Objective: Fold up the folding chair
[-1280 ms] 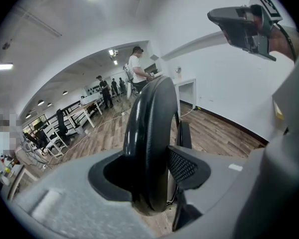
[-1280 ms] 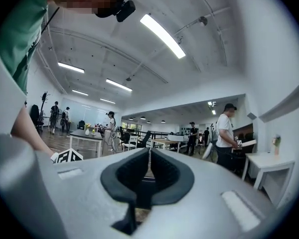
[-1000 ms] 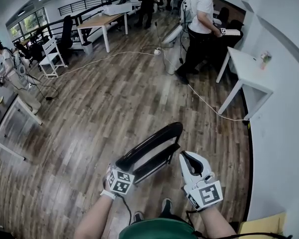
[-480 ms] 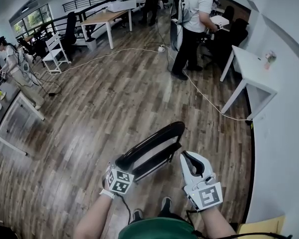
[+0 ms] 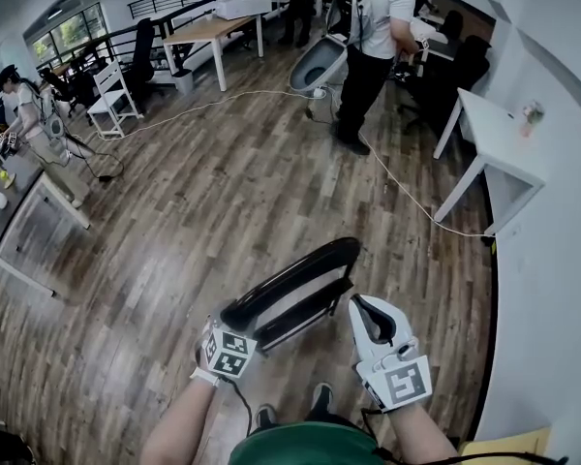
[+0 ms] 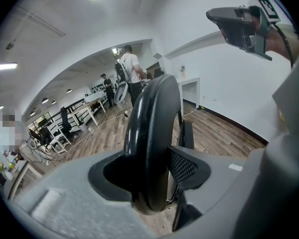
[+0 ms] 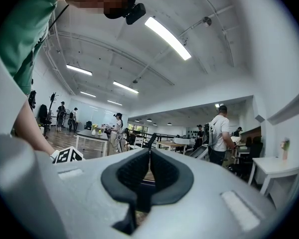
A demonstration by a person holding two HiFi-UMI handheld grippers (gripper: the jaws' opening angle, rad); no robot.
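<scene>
— Chair? Where is it?

— On the wood floor, straight in front of the person's shoes. It's black, with the curved top rail uppermost and the seat panel close under it.

— And the left gripper?

— It's clamped on that rail near its left end. In the left gripper view the rail runs up between the jaws, and the ribbed pad on the right presses against it.

— Is the right gripper holding anything?

— No. In the right gripper view the jaws meet with nothing between them. It sits just beside the right end of the chair. I can't tell whether it touches.

— What else is around?

— A white table stands against the wall on the right. A pale cable trails across the floor toward it. A person in a white shirt stands well beyond the chair, and more desks and people are further back.
</scene>
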